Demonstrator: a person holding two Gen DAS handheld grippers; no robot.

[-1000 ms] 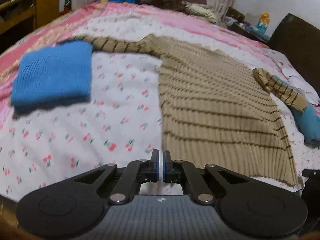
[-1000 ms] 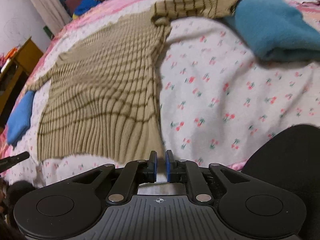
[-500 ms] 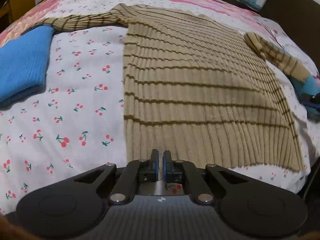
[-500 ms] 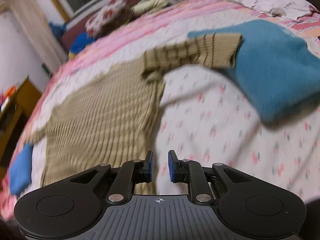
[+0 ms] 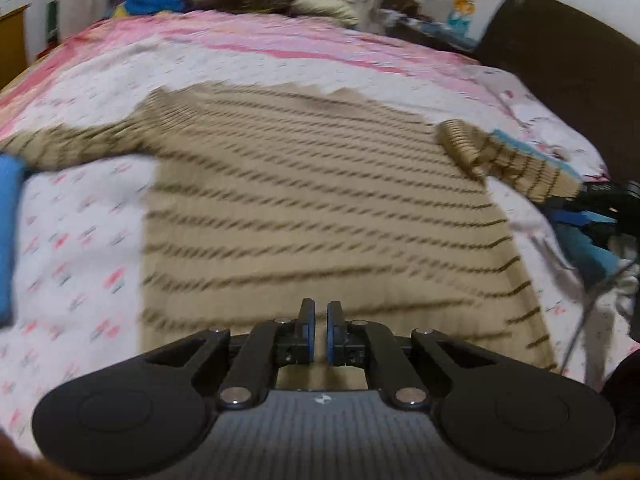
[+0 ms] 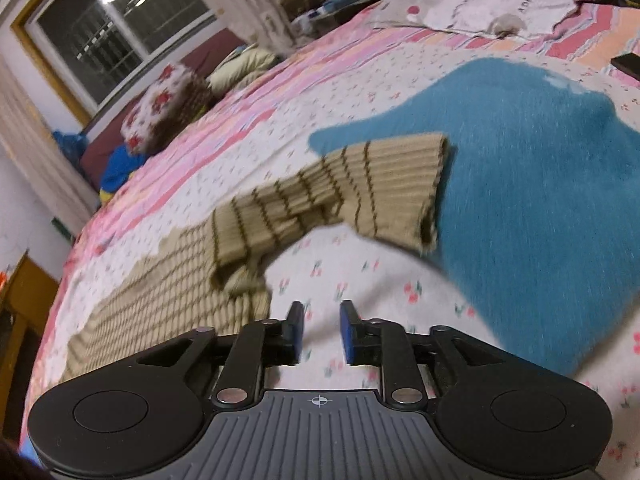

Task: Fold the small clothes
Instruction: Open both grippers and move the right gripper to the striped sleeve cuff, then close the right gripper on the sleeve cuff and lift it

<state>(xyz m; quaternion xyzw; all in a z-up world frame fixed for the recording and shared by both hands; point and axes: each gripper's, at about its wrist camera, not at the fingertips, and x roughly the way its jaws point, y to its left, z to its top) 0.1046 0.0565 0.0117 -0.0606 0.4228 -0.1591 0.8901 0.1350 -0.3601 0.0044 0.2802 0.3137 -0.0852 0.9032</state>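
- The sweater (image 5: 320,200), tan ribbed knit with thin dark stripes, is laid flat on the bed (image 5: 72,240), its hem nearest the left wrist camera and its neckline toward the far side.
- One sleeve (image 5: 68,148) is stretched out flat to the left in the left wrist view; its end lies near a bright blue folded cloth (image 5: 8,232) at the picture's left edge.
- The other sleeve (image 6: 340,188) is bunched near the shoulder, and its cuff end rests on a teal garment (image 6: 540,200) that is spread on the bed to the right of the sweater.
- The left hand-held gripper (image 5: 320,334) is seen just above the hem of the sweater. Its jaws stand nearly together with only a thin slit between the blue pads (image 5: 309,336); nothing is held between them.
- The right hand-held gripper (image 6: 322,334) is seen above bare bedsheet, between the side edge of the sweater and the teal garment. Its jaws are opening, a narrow gap is shown between them, and no cloth is between them.
- In the left wrist view, the right hand-held gripper's tip (image 5: 600,200) is visible at the right edge, just beside the sleeve cuff.
- The bedsheet is white with small red cherry prints, bordered by pink striped bedding (image 5: 240,36) on the far side.
- A floral cushion (image 6: 164,104) is placed beyond the bed, below a window (image 6: 108,28) with curtains. A dark headboard (image 5: 560,60) is visible at the right of the left wrist view.
- Both views are blurred by motion.
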